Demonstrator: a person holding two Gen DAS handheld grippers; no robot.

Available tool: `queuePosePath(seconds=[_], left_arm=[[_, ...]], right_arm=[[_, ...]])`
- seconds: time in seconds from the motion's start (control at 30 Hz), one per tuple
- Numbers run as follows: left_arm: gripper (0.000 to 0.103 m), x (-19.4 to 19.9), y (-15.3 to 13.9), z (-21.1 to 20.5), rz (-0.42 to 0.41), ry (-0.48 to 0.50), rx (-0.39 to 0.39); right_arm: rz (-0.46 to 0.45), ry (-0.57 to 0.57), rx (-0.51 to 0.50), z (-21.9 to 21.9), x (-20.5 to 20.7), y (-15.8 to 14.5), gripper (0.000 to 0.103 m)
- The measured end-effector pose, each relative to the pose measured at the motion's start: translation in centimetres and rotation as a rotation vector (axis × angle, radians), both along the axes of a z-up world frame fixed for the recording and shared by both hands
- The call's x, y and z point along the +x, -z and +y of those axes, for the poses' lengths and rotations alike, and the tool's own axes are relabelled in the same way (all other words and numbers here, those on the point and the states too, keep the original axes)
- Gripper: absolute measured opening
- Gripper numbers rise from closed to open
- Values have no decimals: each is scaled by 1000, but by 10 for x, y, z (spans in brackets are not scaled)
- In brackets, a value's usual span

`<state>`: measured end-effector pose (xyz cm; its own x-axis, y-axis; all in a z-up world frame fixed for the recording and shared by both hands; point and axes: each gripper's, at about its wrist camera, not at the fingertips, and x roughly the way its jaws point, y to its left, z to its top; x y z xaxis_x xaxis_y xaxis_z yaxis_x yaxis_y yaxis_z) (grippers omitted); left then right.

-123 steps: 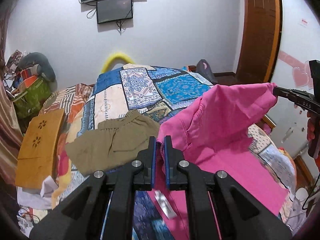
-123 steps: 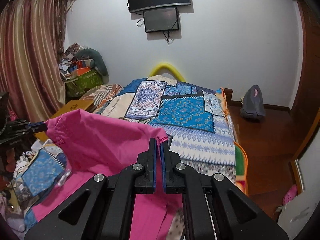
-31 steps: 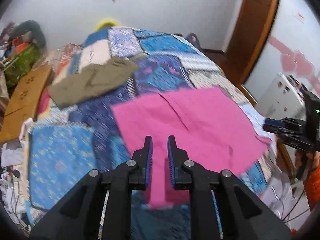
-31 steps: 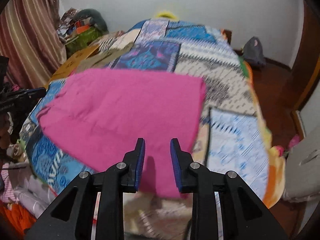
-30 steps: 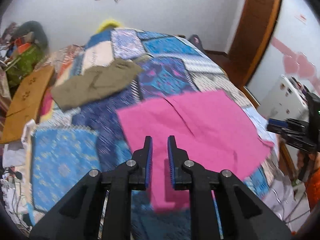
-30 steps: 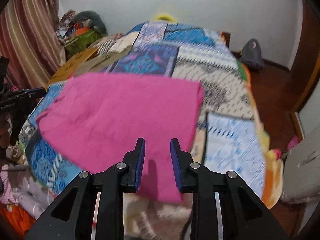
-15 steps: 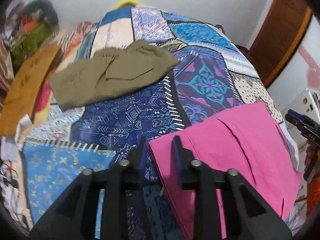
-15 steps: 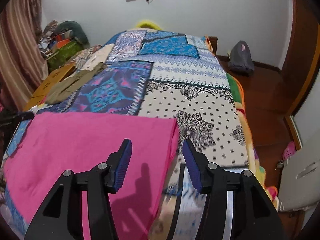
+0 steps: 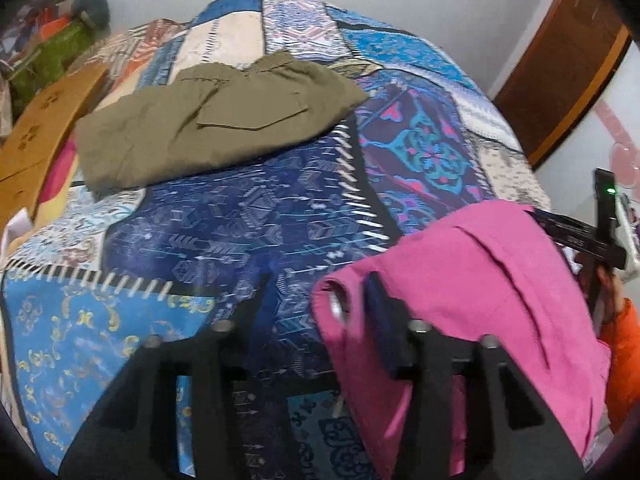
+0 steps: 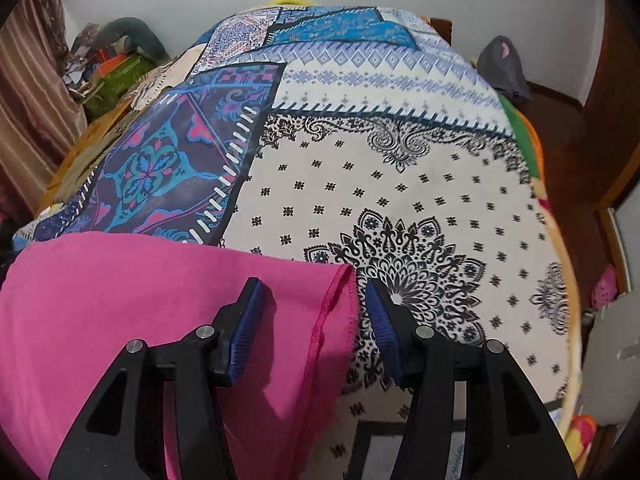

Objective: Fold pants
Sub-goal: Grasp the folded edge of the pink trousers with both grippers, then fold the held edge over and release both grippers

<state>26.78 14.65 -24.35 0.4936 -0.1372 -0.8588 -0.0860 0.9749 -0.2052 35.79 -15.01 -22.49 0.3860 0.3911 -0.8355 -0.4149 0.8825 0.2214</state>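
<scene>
The pink pants (image 9: pixel 480 280) lie spread on the near part of the patchwork bed (image 9: pixel 260 220). My left gripper (image 9: pixel 316 300) is open, its jaws astride the near left corner of the pink cloth. In the right wrist view the pink pants (image 10: pixel 120 300) lie flat at lower left. My right gripper (image 10: pixel 314 308) is open, its jaws straddling the pants' hemmed right corner, and it also shows at the far right of the left wrist view (image 9: pixel 576 236).
Olive-green folded pants (image 9: pixel 208 120) lie farther up the bed. A wooden board (image 9: pixel 36 136) leans at the bed's left side. A clutter pile (image 10: pixel 112 60) sits by the curtain. A dark bag (image 10: pixel 504 64) is on the floor by the door.
Both grippers let go of the pink pants, which dropped flat on the bed. Both jaws opened wider and moved down over the cloth's near corners.
</scene>
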Motion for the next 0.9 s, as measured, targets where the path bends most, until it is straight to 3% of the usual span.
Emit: queuePosePath(seconds=[0.07,0.13,0.17,0.33,0.53,0.7,0.87,0.9], left_arm=[[21,0,-1,-4,-6,20,-13],[15,-1,-4,-11,-21,27,47],[12,-2,-5,-13,-31,29,64],[10,-5,-16,-11,-78,8,107],[10,-1,-6,-3,-54,-29,206],[11,1,-9,10,-27,-43,184],[11,3,-37,2,-71,-26,201],[16,3,-44,-2,-90,-23,199]], right_arm=[[6,-2,6,0,1,0,27],[2,-2,-2,1,2,0,10],[-8,-2,-12,0,1,0,8],[-94,2,-68,4,-1,-8,4],[-86,13,-140,7,7,-1,3],[-88,14,-95,3,5,-19,3],[-109,-55,-13,24,-2,-51,5],[-106,-80,0,31,-4,-55,6]])
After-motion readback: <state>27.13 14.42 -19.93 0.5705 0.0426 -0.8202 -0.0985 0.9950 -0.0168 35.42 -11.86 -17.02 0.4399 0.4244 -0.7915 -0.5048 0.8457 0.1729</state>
